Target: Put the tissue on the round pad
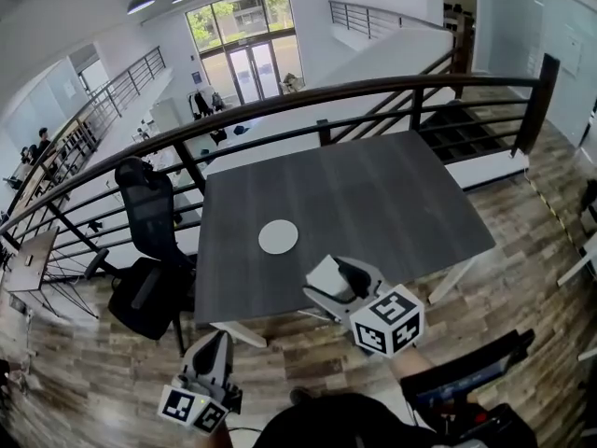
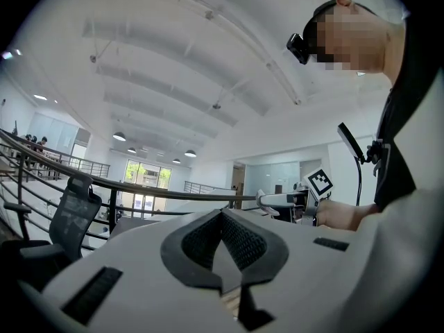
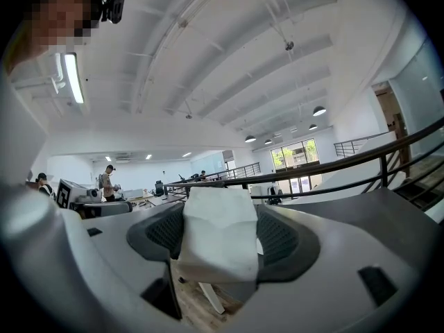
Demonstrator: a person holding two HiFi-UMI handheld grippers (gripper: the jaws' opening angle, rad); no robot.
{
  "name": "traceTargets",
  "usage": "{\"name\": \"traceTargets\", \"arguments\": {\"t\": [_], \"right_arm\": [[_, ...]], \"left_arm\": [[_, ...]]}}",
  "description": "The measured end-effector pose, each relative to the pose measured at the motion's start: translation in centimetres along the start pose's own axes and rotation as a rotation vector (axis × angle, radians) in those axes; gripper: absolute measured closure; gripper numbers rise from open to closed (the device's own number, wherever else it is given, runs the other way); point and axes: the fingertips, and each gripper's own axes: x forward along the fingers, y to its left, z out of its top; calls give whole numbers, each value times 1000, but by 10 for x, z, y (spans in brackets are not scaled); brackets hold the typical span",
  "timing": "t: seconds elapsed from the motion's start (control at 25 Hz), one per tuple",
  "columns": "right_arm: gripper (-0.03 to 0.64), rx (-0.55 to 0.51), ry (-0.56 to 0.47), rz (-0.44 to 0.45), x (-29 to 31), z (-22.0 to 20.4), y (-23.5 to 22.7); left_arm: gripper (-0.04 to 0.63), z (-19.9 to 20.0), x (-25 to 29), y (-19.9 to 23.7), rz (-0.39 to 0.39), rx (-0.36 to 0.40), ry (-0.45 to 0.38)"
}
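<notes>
One white tissue [image 3: 216,234], folded thick, faintly creased

Bare tabletop [image 1: 373,194] surrounds the round pad [image 1: 278,237]; a railing [image 1: 373,87] stands behind it.

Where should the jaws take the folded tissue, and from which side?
Across its two broad flat faces, near the middle, coming in edge-on, as the right gripper does now. The tissue is a thick folded wad, so pinching its faces probably keeps it folded on the way to the round pad.
</notes>
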Motion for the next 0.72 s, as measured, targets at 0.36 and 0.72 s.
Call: {"name": "traceTargets", "arguments": {"t": [0.36,0.72], "right_arm": [[287,-18,10,-45,39,10,9],[288,-12,3,-108,70,2,37]], "left_arm": [[592,5,11,43,-65,-24,2],[592,-1,0,97,-122,-29,-17]]}}
